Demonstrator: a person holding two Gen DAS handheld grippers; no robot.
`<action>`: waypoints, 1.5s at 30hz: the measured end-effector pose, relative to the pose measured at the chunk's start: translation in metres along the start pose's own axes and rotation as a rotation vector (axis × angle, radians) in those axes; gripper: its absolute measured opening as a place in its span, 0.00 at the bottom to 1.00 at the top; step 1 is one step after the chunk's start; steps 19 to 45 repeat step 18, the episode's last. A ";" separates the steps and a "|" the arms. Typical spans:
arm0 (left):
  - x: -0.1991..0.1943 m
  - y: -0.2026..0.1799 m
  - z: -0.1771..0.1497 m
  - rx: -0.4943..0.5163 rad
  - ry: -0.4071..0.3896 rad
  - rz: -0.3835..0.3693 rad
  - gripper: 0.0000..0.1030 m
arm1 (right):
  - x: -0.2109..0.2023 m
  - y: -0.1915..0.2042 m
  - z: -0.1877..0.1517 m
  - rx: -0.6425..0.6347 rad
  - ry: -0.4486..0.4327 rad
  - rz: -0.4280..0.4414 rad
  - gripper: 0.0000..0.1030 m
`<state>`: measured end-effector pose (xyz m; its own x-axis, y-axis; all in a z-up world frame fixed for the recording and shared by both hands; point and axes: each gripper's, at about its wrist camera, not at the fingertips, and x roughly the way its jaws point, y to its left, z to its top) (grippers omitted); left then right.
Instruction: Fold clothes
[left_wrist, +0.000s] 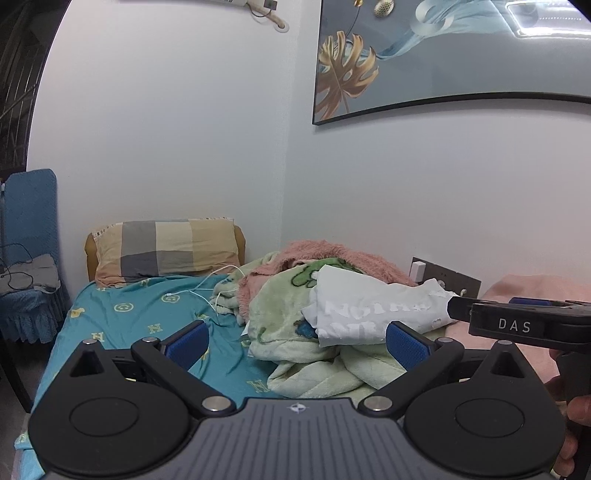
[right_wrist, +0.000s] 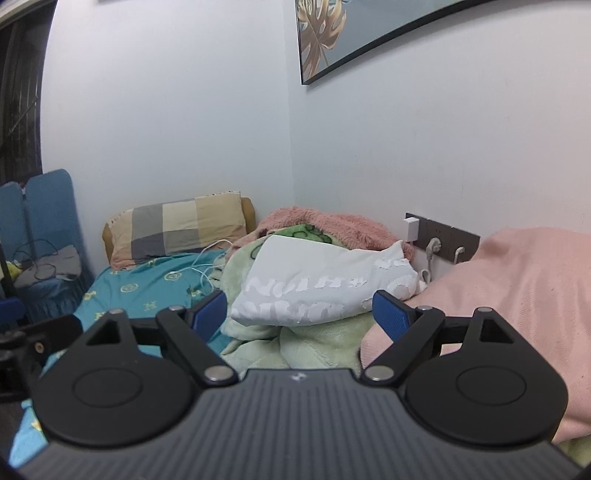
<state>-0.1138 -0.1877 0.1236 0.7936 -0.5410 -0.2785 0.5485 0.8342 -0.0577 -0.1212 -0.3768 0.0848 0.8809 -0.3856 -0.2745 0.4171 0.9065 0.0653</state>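
A white T-shirt (left_wrist: 369, 310) with pale lettering lies crumpled on top of a green blanket (left_wrist: 295, 325) on the bed; it also shows in the right wrist view (right_wrist: 325, 284). My left gripper (left_wrist: 297, 343) is open and empty, held above the bed in front of the shirt. My right gripper (right_wrist: 299, 314) is open and empty, just short of the shirt's near edge. The right gripper's body (left_wrist: 524, 325) shows at the right of the left wrist view, beside the shirt's right end.
A pink fuzzy blanket (right_wrist: 332, 221) lies behind the shirt, a pink quilt (right_wrist: 517, 295) at right. A checked pillow (left_wrist: 166, 247) and white cable (left_wrist: 214, 288) lie on the teal sheet (left_wrist: 140, 317). Wall sockets (right_wrist: 443, 236) are behind. A blue chair (left_wrist: 29, 258) stands left.
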 end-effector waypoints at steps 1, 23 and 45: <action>0.000 0.001 0.000 0.001 0.002 0.000 1.00 | -0.001 0.001 0.000 -0.005 -0.002 -0.002 0.85; -0.003 0.007 0.000 -0.010 -0.020 0.038 1.00 | -0.016 0.018 -0.001 -0.046 -0.025 -0.010 0.85; -0.003 0.007 0.000 -0.010 -0.020 0.038 1.00 | -0.016 0.018 -0.001 -0.046 -0.025 -0.010 0.85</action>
